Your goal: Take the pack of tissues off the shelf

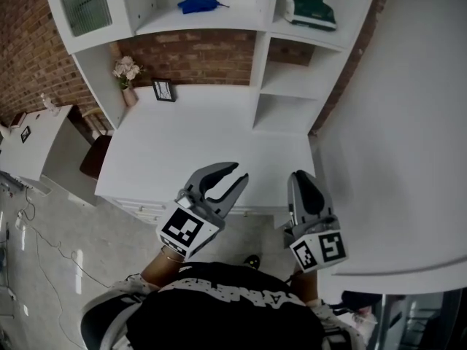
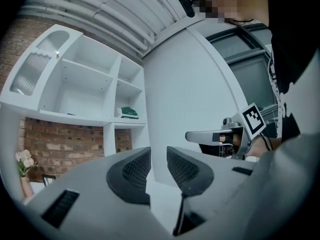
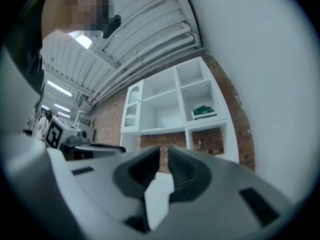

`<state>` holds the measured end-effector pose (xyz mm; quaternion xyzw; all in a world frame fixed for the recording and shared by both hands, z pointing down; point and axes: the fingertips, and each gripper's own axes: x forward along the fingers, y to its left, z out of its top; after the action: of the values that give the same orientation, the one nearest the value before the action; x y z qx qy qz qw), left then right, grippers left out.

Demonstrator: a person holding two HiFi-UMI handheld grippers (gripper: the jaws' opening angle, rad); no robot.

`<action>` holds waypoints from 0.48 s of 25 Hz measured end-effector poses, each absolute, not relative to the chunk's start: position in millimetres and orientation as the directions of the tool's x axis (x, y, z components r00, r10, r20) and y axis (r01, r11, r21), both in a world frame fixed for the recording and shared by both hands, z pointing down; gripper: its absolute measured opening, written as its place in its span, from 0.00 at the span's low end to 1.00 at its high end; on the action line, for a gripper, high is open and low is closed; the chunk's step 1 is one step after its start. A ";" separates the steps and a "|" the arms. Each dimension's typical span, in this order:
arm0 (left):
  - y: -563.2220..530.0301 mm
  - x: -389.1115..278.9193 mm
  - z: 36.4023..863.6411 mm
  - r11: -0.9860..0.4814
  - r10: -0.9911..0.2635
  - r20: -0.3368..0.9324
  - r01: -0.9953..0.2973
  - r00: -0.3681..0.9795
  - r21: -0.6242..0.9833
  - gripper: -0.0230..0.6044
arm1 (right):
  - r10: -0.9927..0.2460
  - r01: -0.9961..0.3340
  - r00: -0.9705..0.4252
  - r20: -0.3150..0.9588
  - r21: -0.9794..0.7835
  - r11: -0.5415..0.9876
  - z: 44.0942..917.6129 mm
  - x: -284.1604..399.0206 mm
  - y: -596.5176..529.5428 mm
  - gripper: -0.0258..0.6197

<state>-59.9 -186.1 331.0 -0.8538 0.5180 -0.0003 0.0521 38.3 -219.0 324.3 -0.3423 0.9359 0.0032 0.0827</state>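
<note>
The main risk was reach. Both grippers hung low in front of the shelf unit [image 1: 264, 57], well apart from it, and a hasty stretch could have pushed the pack of tissues [image 1: 310, 11] deeper into its compartment or knocked it off the edge. A blue object [image 1: 198, 5] in the compartment left of the pack's could also have been taken by mistake. The left gripper [image 1: 232, 175] had its jaws apart with nothing between them. The right gripper [image 1: 300, 177] was all but closed and empty, so it would have needed opening first. The pack looked flat and green with a pale edge, and it lay in the unit's upper right compartment, near the front.
</note>
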 end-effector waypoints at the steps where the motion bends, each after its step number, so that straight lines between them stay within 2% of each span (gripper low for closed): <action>1: -190.5 -54.2 329.1 -0.456 -0.885 -0.056 -0.885 0.462 -0.088 0.23 | -0.637 -0.639 -0.755 -0.156 -0.047 0.768 322.8 43.8 -223.3 0.12; 8: -228.0 -16.7 315.4 -0.436 -0.893 -0.075 -0.894 0.444 -0.101 0.23 | -0.624 -0.633 -0.764 -0.165 0.004 0.774 307.4 85.0 -256.1 0.15; 12: -250.1 0.1 310.5 -0.417 -0.899 -0.074 -0.894 0.433 -0.161 0.24 | -0.623 -0.635 -0.763 -0.173 0.022 0.772 302.8 108.5 -277.3 0.16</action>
<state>0.1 -250.1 310.5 -0.8417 0.5325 -0.0119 0.0881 108.5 -277.3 302.8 -0.3354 0.9380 0.0396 0.0778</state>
